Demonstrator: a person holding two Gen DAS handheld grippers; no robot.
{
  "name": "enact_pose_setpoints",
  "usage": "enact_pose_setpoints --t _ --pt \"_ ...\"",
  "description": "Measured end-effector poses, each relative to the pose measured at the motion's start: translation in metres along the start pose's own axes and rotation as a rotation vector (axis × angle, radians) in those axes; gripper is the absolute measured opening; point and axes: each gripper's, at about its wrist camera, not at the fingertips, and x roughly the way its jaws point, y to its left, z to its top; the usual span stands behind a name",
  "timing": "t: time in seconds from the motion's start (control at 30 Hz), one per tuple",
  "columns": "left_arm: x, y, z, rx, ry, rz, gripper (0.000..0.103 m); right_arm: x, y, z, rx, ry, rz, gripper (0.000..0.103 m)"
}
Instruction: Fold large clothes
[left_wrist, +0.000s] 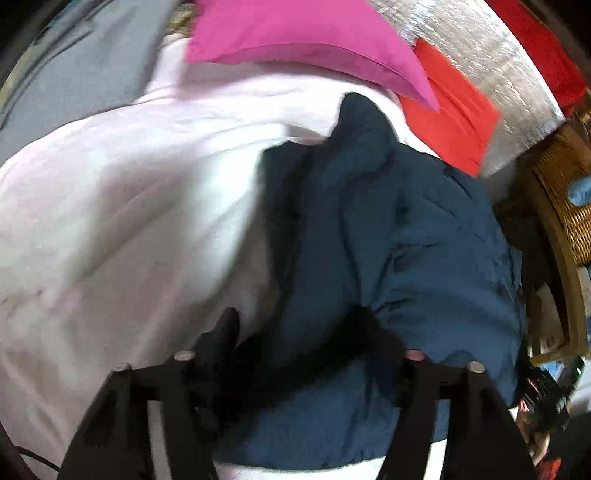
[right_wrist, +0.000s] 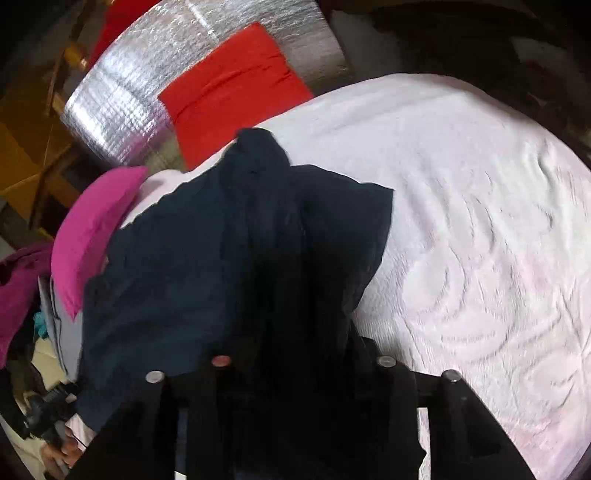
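A: Left claw (left_wrist: 306, 332) first: its two black fingers straddle a bunched ridge of the navy garment (left_wrist: 388, 236), but the tips sink into dark folds, so I cannot tell whether the pads press yet. The right claw (right_wrist: 295, 350) is the same story: cloth fills the space between its fingers, and the grip itself is lost in shadow.

B: And the garment lies where?

A: Crumpled on the white quilted bedspread (right_wrist: 461, 221), near the bed's edge, its far end heaped toward the red cloth (right_wrist: 236, 88). A pink pillow (left_wrist: 295, 37) sits just beyond it.

B: So what makes this step go well?

A: I judge this to be the pick-up before spreading. Each claw should take a single layer at an edge or corner, not the middle of a wad; otherwise the lift brings up a knot. Both should pinch firmly before rising, then draw apart so the cloth hangs flat.

B: Risks?

A: Catching the bedspread with the garment, or sweeping cloth into the pillow.
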Motion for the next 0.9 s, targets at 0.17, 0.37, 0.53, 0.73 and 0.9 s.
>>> enact_pose_setpoints --t 0.17,0.37,0.53,0.73,0.9 --pt "-0.054 -0.005 -0.017 0.009 -0.077 0.02 0.073 -0.069 -0.01 -0.011 0.069 -0.088 0.093 0.076" --pt "-0.064 0.009 -0.053 -0.106 -0.016 -0.088 0.079 -0.095 -0.02 -0.056 0.176 -0.027 0.241 0.079" --pt "-0.02 0.019 -0.061 -0.237 0.086 -0.147 0.079 -0.053 -0.012 -0.076 0.257 0.055 0.27 0.079" --pt "0.001 0.038 -0.04 -0.353 0.027 -0.251 0.079 -0.003 -0.018 -0.063 0.399 0.042 0.307 0.081" --pt "0.004 0.04 -0.026 -0.377 -0.07 -0.33 0.051 0.009 -0.013 -0.045 0.422 -0.019 0.299 0.048"
